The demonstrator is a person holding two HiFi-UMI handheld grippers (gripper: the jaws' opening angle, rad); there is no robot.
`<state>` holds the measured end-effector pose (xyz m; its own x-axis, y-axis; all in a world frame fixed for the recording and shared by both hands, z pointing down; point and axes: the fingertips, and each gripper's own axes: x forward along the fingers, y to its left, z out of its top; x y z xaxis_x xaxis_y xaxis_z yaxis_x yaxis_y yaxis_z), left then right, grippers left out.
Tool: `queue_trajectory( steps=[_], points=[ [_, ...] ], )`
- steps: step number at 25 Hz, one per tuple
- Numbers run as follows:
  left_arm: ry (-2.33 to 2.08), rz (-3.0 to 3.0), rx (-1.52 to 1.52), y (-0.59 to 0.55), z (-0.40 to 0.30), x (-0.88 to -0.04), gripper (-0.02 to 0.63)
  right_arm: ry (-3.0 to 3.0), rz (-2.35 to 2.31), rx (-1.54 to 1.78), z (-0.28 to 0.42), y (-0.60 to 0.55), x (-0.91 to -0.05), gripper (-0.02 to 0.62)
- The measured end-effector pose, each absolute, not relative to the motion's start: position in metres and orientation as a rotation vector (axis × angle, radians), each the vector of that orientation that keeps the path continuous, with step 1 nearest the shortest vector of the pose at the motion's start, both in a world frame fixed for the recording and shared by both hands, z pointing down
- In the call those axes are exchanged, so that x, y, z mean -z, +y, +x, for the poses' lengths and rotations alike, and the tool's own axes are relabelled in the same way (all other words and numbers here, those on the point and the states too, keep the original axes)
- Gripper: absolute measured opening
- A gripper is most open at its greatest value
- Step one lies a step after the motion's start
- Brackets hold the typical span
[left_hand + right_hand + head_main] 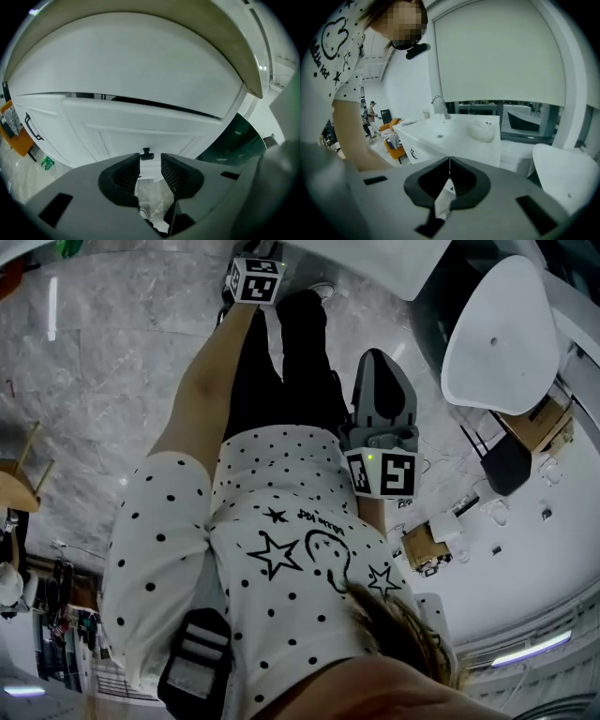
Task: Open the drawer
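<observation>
Left gripper view, far left: an orange seat (19, 138) stands on the floor beside a white cabinet door (49, 136) fitted with a black bar handle (33, 127). To the right of that door is the drawer (140, 125), a white panelled front set under the overhanging countertop (140, 61). A dark gap runs along the drawer's top edge; whether the drawer is drawn out at all cannot be told. A small black knob (146, 154) sits at the lower middle of the drawer front. The left gripper (150, 165) points at this front with its jaws apart. The knob shows in line with the gap between the tips, beyond them and not touched, and nothing is held. Right gripper view: the right gripper (449, 164) has its jaws closed together, with nothing between them. Past it stands the white vanity unit (454, 140), with a faucet (438, 104) at the back of its top, and a white chair (567, 176) stands at far right. In the head view both grippers are held out ahead of the person's dotted shirt (281, 549).
</observation>
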<state>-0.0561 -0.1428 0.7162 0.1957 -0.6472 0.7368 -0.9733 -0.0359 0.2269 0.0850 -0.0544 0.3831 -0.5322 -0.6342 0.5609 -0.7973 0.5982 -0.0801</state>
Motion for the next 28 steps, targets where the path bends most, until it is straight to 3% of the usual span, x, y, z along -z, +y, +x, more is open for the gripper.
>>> queue_trajectory(
  steps=[8,28],
  points=[
    [-1.466,1.751,-0.645,-0.158,-0.045,-0.745,0.169,-2.294,1.176,-0.513,0.113,-0.065,-0.394,0.014],
    [-1.466,1.711,-0.768,-0.174,-0.047,-0.773,0.144,-2.246,1.197,-0.568,0.123,-0.082,-0.406,0.014]
  ],
)
